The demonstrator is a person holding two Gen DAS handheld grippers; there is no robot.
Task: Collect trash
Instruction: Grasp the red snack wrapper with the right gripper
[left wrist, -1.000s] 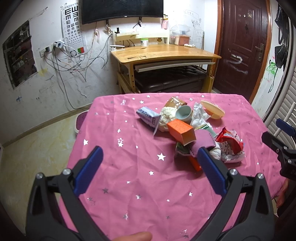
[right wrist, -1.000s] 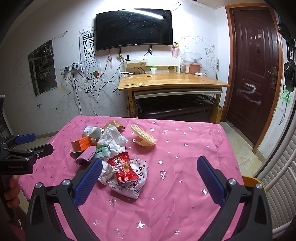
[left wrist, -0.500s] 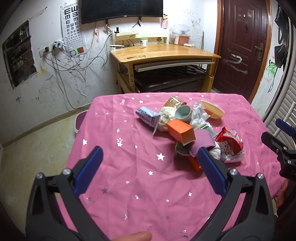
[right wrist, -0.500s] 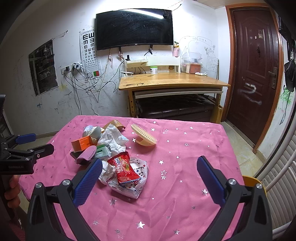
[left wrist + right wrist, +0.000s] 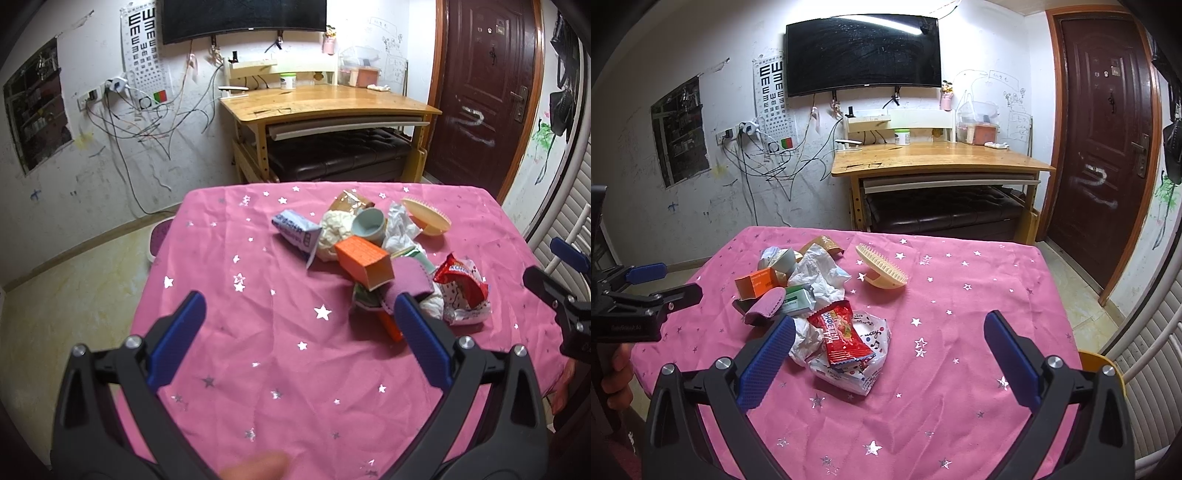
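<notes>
Nothing moved: both grippers (jaws wide) hover before the trash pile [image 5: 373, 254].

Trash lies heaped on the pink tabletop [image 5: 960, 332]: orange carton [image 5: 364, 261] on its side, red snack wrapper [image 5: 842, 338] atop a white bag (crumpled), grey cup [image 5: 367, 226] tipped over, blue-white packet [image 5: 295, 230], crumpled white paper [image 5: 820, 275].
</notes>
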